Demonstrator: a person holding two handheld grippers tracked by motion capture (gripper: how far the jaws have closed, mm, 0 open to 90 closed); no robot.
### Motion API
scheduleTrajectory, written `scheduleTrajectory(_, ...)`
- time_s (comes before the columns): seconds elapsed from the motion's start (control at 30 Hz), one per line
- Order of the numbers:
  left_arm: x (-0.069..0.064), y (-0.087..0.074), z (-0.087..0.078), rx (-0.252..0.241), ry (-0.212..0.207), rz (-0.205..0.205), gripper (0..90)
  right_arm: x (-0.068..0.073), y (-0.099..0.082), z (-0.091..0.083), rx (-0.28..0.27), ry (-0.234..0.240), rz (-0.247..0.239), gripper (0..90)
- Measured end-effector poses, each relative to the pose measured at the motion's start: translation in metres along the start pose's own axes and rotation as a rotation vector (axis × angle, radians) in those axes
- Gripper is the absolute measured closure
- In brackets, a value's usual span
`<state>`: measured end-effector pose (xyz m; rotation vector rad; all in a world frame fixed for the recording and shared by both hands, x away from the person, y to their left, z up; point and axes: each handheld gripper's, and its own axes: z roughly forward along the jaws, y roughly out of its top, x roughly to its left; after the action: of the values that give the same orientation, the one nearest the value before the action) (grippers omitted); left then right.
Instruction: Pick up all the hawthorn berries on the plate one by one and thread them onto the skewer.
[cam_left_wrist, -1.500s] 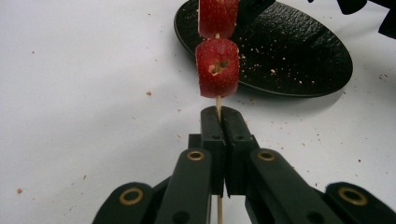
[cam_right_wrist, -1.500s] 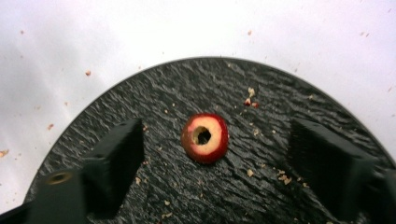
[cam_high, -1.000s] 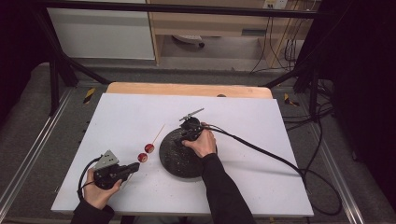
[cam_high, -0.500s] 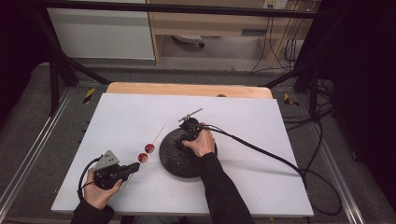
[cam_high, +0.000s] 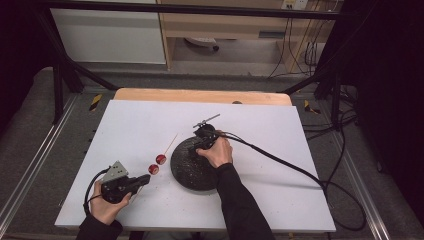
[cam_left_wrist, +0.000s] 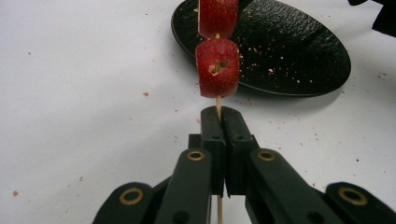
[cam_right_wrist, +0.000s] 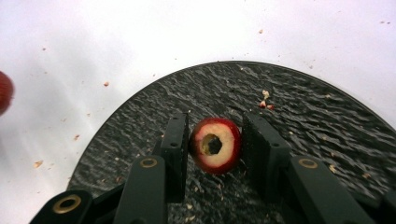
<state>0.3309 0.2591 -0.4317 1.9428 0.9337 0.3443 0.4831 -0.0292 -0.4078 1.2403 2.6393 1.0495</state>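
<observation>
While left fingers (cam_left_wrist: 219, 121) pinch the skewer (cam_left_wrist: 218, 103), right fingers (cam_right_wrist: 212, 140) squeeze a cored fruit slice (cam_right_wrist: 215, 145) on the black plate (cam_right_wrist: 299, 116).

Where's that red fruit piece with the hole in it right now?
The fruit piece sits on the black plate between the right tool's jaws, which have just been closing on it. In the high view the plate lies mid-table.

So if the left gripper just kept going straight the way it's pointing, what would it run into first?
The left gripper, shut on the skewer, points along that stick. First in line is the nearer red fruit piece threaded on it, then a second piece. The black plate seems farther on; depth is unclear.
</observation>
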Motion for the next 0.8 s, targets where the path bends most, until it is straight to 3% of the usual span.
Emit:
scheduleTrajectory(0.3,-0.003,0.001,0.000,-0.002,-0.001,0.006,88.4,0.001,-0.006,-0.019,-0.042,0.015,0.030,63.2)
scheduleTrajectory(0.5,-0.005,0.001,0.001,0.000,-0.004,0.010,88.4,0.000,-0.017,-0.031,-0.090,0.038,0.034,63.1)
scheduleTrajectory(0.8,-0.008,0.002,0.003,0.001,-0.007,0.015,88.4,-0.004,-0.041,-0.045,-0.179,0.094,0.083,63.2)
